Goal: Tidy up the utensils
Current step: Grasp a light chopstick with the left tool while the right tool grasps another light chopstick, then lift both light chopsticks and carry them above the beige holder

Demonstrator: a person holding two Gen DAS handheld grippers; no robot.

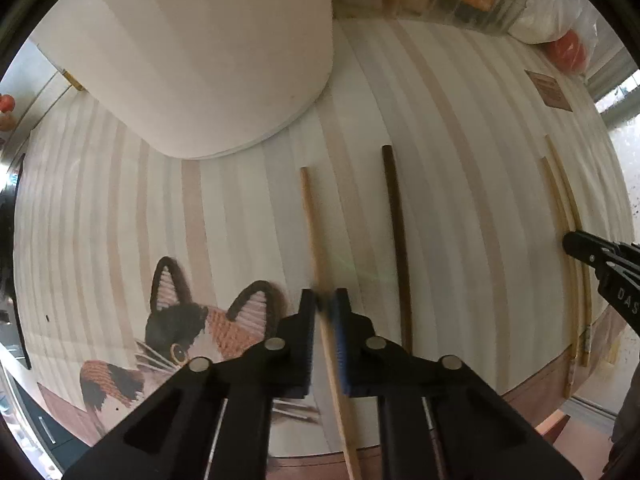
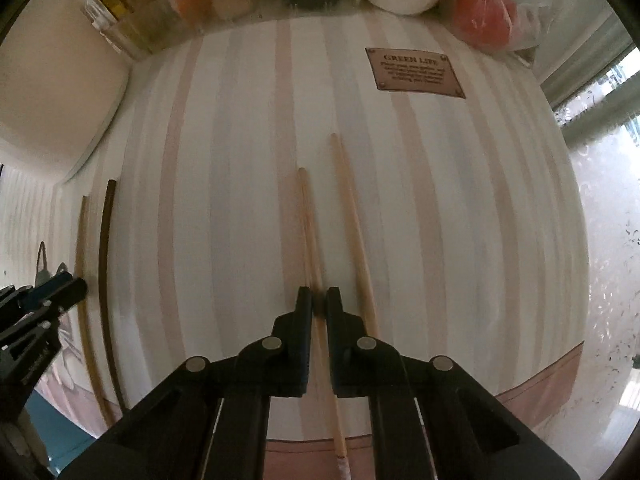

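My left gripper (image 1: 323, 304) is clenched on a light wooden chopstick (image 1: 310, 216) lying along the striped tablecloth (image 1: 240, 208), with a dark chopstick (image 1: 396, 232) apart on its right. My right gripper (image 2: 319, 300) pinches one pale chopstick (image 2: 308, 220); its twin (image 2: 352, 216) lies just beside it. Bare cloth separates the two groups. The near table edge (image 2: 540, 396) runs right under both grippers. A white container (image 1: 208, 52) crowds the far left.
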